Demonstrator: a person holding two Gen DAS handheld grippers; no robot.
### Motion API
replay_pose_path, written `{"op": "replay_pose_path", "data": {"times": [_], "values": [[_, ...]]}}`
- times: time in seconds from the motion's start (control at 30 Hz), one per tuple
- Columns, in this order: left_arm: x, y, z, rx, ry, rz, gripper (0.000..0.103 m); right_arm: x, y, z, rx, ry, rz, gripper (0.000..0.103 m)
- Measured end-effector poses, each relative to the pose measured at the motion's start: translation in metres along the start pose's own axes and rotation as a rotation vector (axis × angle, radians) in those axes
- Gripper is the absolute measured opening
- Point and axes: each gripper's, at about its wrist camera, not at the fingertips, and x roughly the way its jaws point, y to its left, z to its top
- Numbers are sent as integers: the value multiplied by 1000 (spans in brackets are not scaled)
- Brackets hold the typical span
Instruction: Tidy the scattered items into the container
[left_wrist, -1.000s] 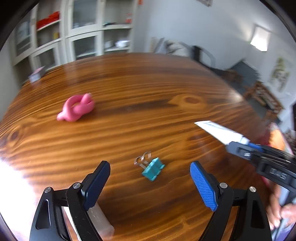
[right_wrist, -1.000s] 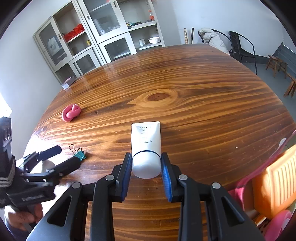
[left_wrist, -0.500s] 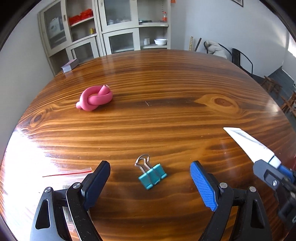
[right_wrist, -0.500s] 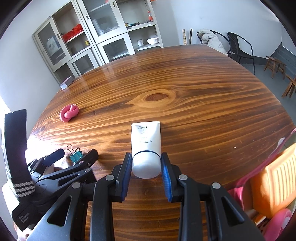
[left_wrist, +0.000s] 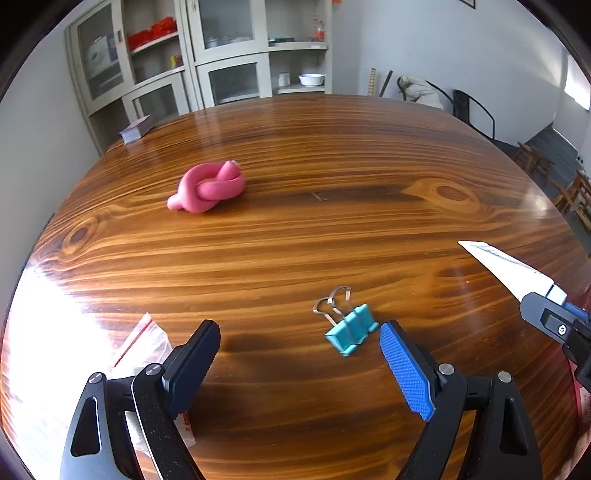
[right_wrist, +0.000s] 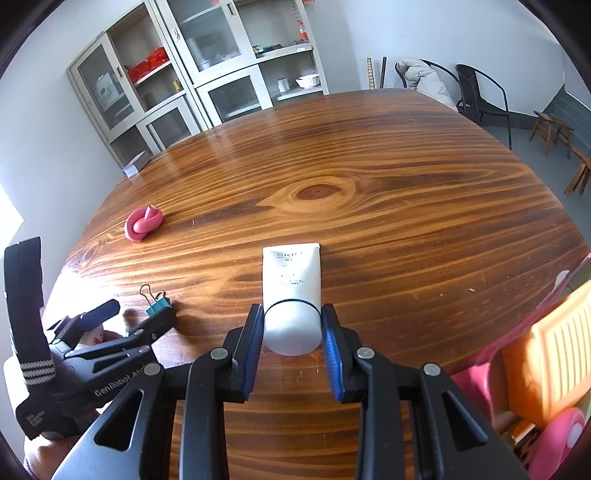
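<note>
A teal binder clip (left_wrist: 351, 332) lies on the wooden table (left_wrist: 332, 229), between my left gripper's fingers and close to the blue-padded right finger (left_wrist: 402, 365). My left gripper (left_wrist: 299, 343) is open and touches nothing; the right wrist view shows it (right_wrist: 136, 317) low beside the clip (right_wrist: 157, 301). My right gripper (right_wrist: 291, 317) is shut on the cap end of a white tube (right_wrist: 291, 280), held just above the table. That tube (left_wrist: 506, 266) juts in from the right of the left wrist view. A pink knotted toy (left_wrist: 207, 188) lies farther back on the left.
A clear plastic bag with a red strip (left_wrist: 144, 343) lies by the left finger. A small box (left_wrist: 136, 129) sits at the table's far left edge. An orange slatted basket (right_wrist: 546, 354) and pink plastic items stand past the near right edge. Cabinets and chairs are behind.
My left gripper has swung left and tilted down, so the clip now sits by its right finger and the plastic bag shows. The right gripper and tube have not moved.
</note>
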Motion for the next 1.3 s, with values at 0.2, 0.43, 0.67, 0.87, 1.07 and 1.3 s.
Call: {"op": "replay_pose_path", "data": {"times": [0.2, 0.43, 0.67, 0.87, 1.07, 1.3], "values": [[3, -16, 5, -21, 7, 19, 90, 1, -1, -1, 6, 2, -1, 34], [2, -34, 6, -139, 2, 100, 90, 5, -10, 1, 38, 13, -26, 34], [-9, -45, -3, -128, -33, 58, 37, 5, -10, 1, 45, 21, -25, 33], [-20, -35, -15, -91, -45, -3, 29, 3, -9, -1, 37, 18, -28, 33], [-43, -26, -37, -87, -74, -99, 29, -3, -4, -2, 7, -20, -47, 34], [-76, -23, -46, -58, -133, -143, 29, -18, 5, -1, -31, -84, -50, 34]]}}
